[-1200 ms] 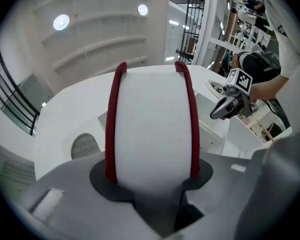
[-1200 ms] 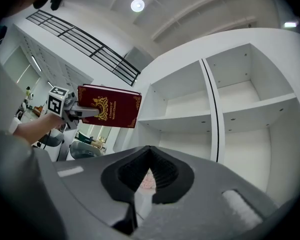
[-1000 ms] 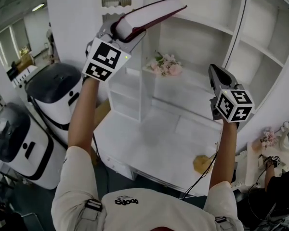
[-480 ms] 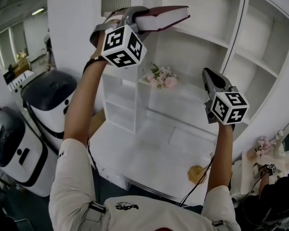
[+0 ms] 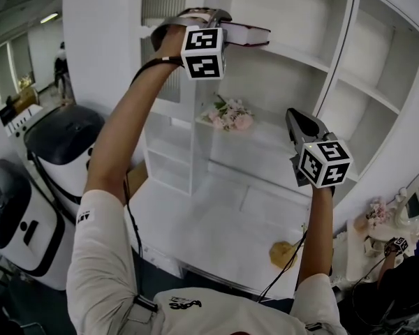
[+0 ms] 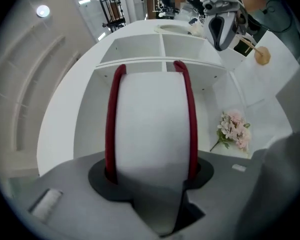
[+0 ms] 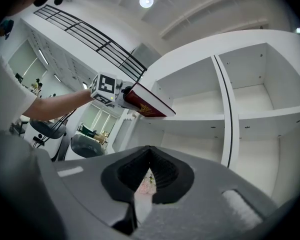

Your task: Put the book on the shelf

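A dark red book [image 5: 246, 33] with white page edges lies level at the front edge of the upper shelf board [image 5: 300, 54] of the white shelf unit. My left gripper [image 5: 223, 30], raised high, grips the book at its near end; its jaws are opening, with the book still between them. In the left gripper view the book [image 6: 150, 119] fills the gap of the left gripper [image 6: 150, 176], and the pads touch both red covers. My right gripper [image 5: 298, 121] hovers lower right, shut and empty. The right gripper view shows the right gripper [image 7: 149, 171] and, above it, the book [image 7: 147, 104].
Pink flowers [image 5: 229, 114] lie on a lower shelf. Below is the white desk top [image 5: 223, 215] with a yellowish object [image 5: 285, 253] near its front. Two white and black machines [image 5: 63, 138] stand on the left. The shelf's right compartments [image 5: 377, 68] hold nothing.
My left gripper has risen and swung right, turning the book from tilted to level at the upper shelf's edge. The right gripper has drifted slightly left.
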